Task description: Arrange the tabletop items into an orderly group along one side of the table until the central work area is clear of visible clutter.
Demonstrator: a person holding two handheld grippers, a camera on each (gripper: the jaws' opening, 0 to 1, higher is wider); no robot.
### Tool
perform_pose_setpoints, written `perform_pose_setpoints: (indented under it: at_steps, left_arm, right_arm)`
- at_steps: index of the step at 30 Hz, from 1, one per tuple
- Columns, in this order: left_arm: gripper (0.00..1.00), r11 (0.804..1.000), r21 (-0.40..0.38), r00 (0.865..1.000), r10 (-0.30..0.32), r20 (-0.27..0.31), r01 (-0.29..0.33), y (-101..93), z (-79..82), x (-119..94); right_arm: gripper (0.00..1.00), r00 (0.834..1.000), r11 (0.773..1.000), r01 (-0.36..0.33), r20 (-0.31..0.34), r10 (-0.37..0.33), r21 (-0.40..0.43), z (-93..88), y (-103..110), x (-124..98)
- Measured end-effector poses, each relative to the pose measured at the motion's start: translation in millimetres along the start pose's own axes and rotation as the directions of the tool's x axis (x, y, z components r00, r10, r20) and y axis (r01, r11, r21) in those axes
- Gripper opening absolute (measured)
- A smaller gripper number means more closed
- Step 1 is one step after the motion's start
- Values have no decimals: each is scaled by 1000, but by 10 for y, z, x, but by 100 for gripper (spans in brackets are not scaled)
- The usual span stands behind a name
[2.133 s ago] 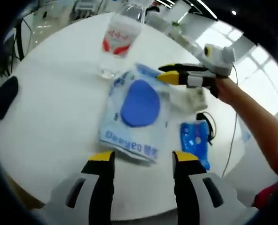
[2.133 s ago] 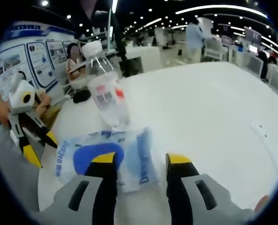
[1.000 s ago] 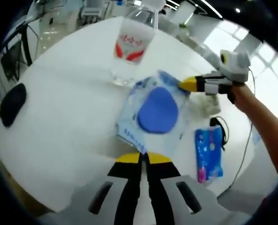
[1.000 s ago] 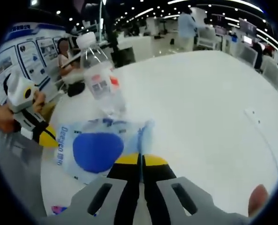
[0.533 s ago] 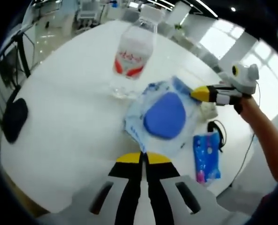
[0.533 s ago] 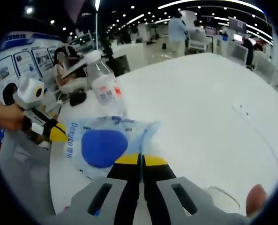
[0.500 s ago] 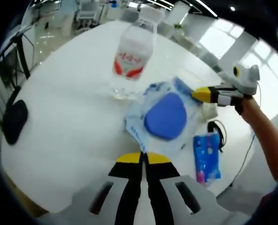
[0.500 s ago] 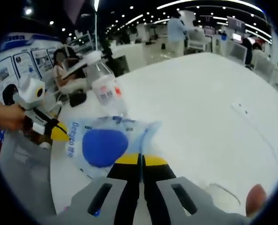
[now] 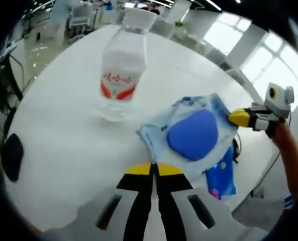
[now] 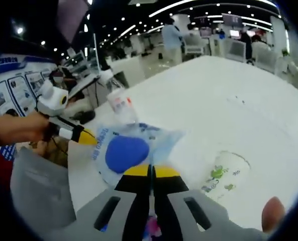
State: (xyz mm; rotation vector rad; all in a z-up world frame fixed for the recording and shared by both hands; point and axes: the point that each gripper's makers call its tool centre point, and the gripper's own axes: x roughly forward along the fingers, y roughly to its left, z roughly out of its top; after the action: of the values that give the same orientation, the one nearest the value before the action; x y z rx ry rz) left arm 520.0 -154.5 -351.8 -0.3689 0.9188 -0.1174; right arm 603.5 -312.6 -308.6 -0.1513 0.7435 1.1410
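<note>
I had both claws, left gripper (image 9: 154,168) and right gripper (image 10: 150,170), pinching opposite edges of the wet-wipe pack (image 9: 191,134) at mid-frame, beside the water bottle (image 9: 119,68). I judged level, matched travel best.

grey gripper (image 9: 153,169) bodies (yellow-tipped black jaws)

Bright hall: ceiling strip lights (image 10: 189,7) (wall posters (image 10: 13,95)).
</note>
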Motion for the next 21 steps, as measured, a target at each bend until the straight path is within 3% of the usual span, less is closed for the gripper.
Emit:
perform_pose_setpoints:
  at_steps: [8, 12, 20, 21]
  left_arm:
    - [0, 992, 87, 996, -88, -14, 89, -462, 64, 33]
    - [0, 981, 124, 989, -144, -45, 148, -701, 61, 95]
    - [0, 961, 205, 981, -172, -90, 187, -1024, 40, 263]
    - [0, 957, 216, 979, -174, -105, 193, -1047, 27, 285]
  right_arm:
    - [1, 992, 994, 64, 104, -73, 87, -42, 27, -624]
    - [1, 987, 987, 99, 117, -114, 129, -164, -9, -871]
    - [1, 975, 959, 142, 130, -178, 246, -414, -102, -1143]
    - [1, 974, 947, 146, 127, -189, 287, -486, -118, -1180]
